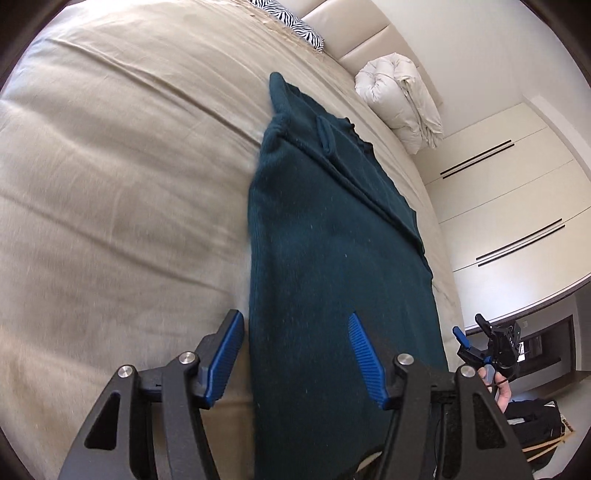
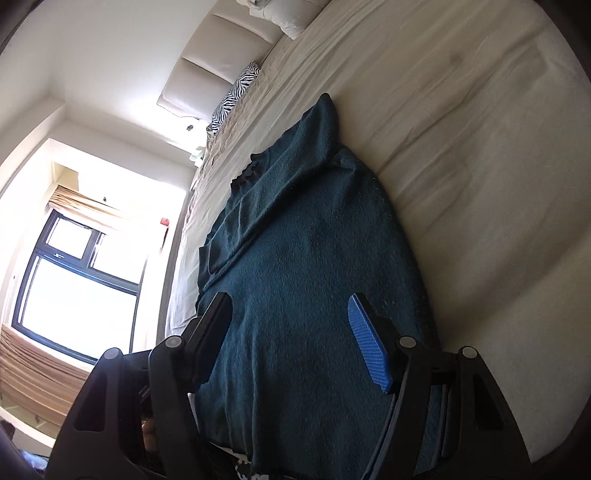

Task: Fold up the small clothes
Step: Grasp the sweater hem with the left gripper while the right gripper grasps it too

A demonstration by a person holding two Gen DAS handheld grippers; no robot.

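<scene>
A dark teal knitted garment (image 1: pixel 332 236) lies stretched lengthwise on the beige bed (image 1: pixel 110 166), a sleeve folded over its far part. It also shows in the right wrist view (image 2: pixel 303 258). My left gripper (image 1: pixel 295 332) is open, its blue pads (image 1: pixel 225 354) straddling the garment's near left edge just above the cloth. My right gripper (image 2: pixel 291 317) is open over the garment's near end, with the cloth running between its fingers. The right gripper also shows at the lower right of the left wrist view (image 1: pixel 476 339), held by a hand.
A zebra-print pillow (image 1: pixel 291 22) and a rolled white duvet (image 1: pixel 402 107) lie at the head of the bed by the padded headboard (image 2: pixel 207 74). White wardrobe doors (image 1: pixel 509 206) stand to one side, a bright window (image 2: pixel 77 288) to the other.
</scene>
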